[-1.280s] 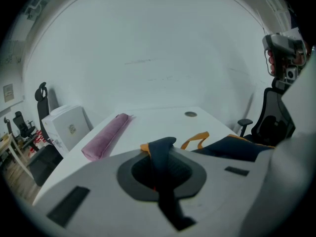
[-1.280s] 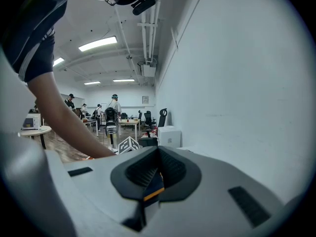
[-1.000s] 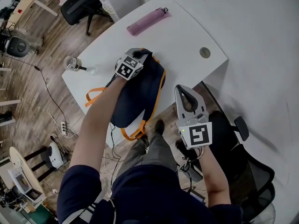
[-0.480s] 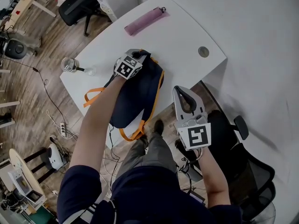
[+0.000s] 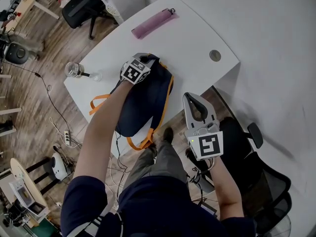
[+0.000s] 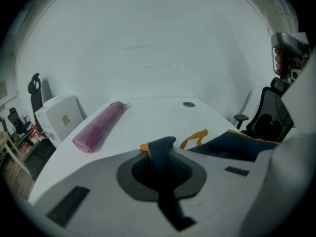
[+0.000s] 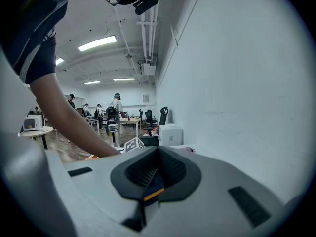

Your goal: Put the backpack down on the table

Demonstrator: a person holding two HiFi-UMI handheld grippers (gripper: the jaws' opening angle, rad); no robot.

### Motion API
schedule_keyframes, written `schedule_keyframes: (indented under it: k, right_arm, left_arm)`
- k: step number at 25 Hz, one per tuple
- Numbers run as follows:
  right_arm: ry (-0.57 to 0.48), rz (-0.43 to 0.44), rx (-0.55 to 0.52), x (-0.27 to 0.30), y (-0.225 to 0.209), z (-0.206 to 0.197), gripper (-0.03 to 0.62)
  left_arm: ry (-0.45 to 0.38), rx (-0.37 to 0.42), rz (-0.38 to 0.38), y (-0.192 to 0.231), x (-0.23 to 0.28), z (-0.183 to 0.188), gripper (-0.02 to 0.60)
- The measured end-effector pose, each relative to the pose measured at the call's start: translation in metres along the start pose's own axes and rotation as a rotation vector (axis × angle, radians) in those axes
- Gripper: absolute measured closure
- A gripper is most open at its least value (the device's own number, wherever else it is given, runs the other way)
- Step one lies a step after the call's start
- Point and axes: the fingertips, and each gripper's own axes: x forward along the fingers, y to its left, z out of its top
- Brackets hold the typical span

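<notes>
The dark navy backpack (image 5: 145, 100) with orange trim lies on the white table (image 5: 192, 38), its lower end and an orange strap (image 5: 140, 142) hanging over the near edge. My left gripper (image 5: 149, 60) sits at the backpack's top end, shut on a navy handle strap (image 6: 160, 154) that runs between its pads. The bag's body (image 6: 237, 144) lies to the right in the left gripper view. My right gripper (image 5: 193, 97) hovers off the table's near right corner, apart from the backpack, jaws shut with nothing held (image 7: 158, 154).
A pink pouch (image 5: 153, 22) lies at the table's far side, and a round cable grommet (image 5: 215, 55) sits near its right corner. A glass jar (image 5: 74, 69) stands at the left edge. A black office chair (image 5: 252, 157) is under my right arm. White wall to the right.
</notes>
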Motion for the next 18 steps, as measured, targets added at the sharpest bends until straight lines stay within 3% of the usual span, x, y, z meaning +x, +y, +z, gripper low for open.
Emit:
schedule_keyframes:
  k: [12,18]
  right_arm:
    - [-0.006,0.014,-0.01,0.002,0.005,0.005,0.594]
    - [-0.003,0.016,-0.011,-0.001,0.005,0.006,0.594]
  left_arm:
    - [0.001,0.051,0.013,-0.004,-0.009,0.005,0.548]
    - [0.025,0.072,0.007,-0.01,-0.01,0.004,0.459]
